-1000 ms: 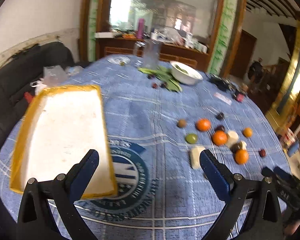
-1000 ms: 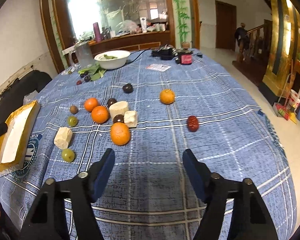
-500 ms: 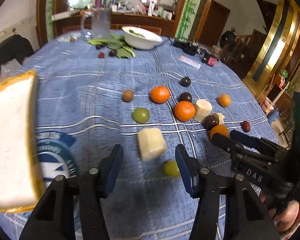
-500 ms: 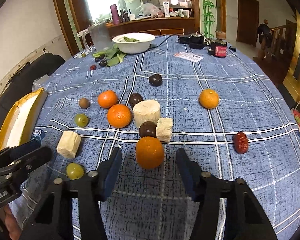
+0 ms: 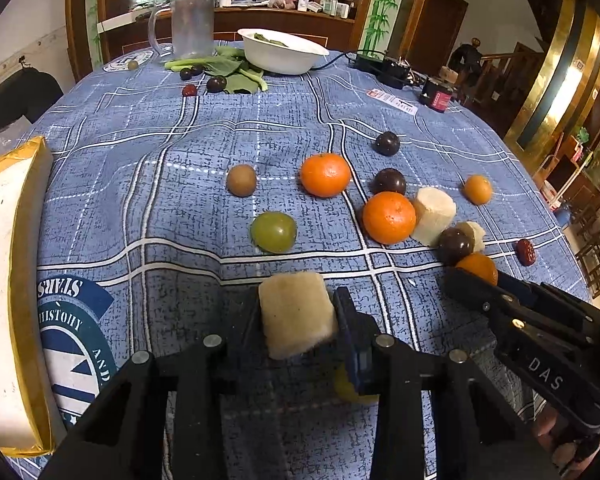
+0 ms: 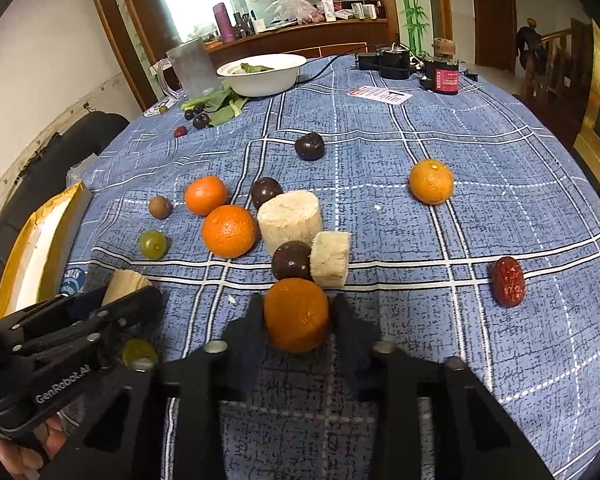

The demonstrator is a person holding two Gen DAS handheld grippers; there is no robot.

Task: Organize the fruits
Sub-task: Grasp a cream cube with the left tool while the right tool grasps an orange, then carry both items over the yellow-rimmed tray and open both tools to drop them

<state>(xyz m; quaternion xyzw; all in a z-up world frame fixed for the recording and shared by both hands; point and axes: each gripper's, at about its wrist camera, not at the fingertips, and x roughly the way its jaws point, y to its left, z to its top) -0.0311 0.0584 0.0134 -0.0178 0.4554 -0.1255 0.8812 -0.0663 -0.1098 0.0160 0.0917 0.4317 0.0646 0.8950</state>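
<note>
My left gripper is shut on a pale sugarcane chunk at the near left of the fruit scatter. My right gripper is shut on an orange just in front of a dark plum and a small cane chunk. Other oranges, a large cane chunk, green grapes, a brown fruit, a red date and more plums lie on the blue cloth.
A yellow-rimmed white tray lies at the table's left edge. A white bowl, a clear jug, green leaves, small fruits and black devices stand at the far side.
Both grippers moved forward and closed: the left onto the sugarcane chunk, the right onto the nearest orange. Earlier both were open and empty.
</note>
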